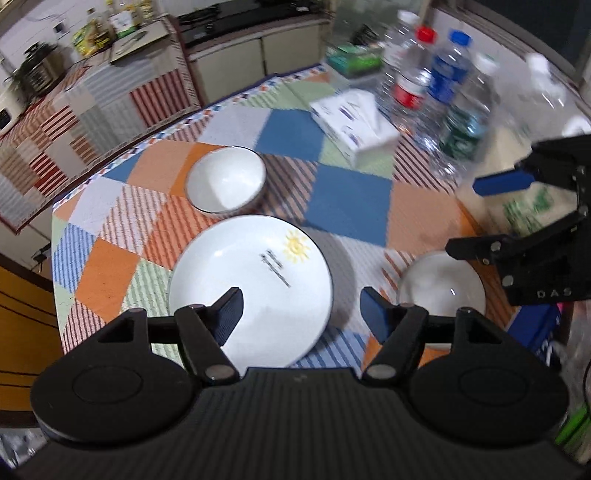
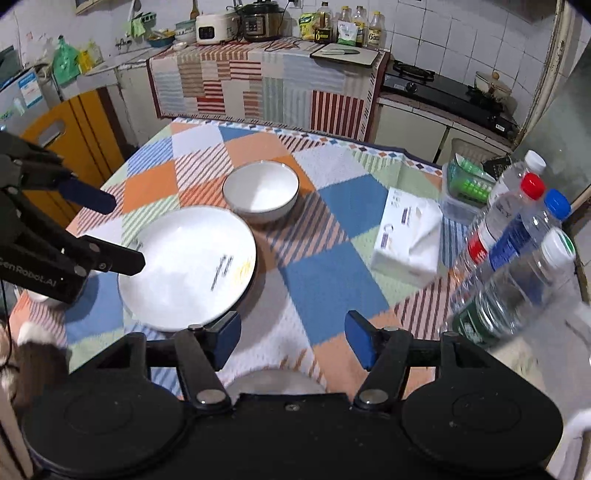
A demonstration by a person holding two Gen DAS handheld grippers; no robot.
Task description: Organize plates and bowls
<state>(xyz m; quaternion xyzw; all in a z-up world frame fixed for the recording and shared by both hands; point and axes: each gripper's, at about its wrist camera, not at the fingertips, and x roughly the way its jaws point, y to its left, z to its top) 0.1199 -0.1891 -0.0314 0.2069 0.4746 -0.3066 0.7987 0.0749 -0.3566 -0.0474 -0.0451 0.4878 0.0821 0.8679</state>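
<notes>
A white plate (image 1: 251,284) (image 2: 188,266) with a sun drawing lies on the patchwork tablecloth. Just beyond it stands a white bowl (image 1: 226,184) (image 2: 260,192) with a dark rim. A second white bowl (image 1: 439,284) (image 2: 273,382) stands nearer, to the plate's right, partly hidden by gripper bodies. My left gripper (image 1: 301,295) (image 2: 125,232) hovers open over the plate's near right edge with nothing between its fingers. My right gripper (image 2: 293,321) (image 1: 467,218) is open above the cloth just past the near bowl, holding nothing.
A white tissue pack (image 2: 406,236) (image 1: 354,122) lies right of the middle. Several plastic water bottles (image 2: 517,236) (image 1: 443,81) crowd the table's right side, with a green basket (image 2: 469,184) behind them. A counter with appliances (image 2: 255,22) runs beyond the table's far edge.
</notes>
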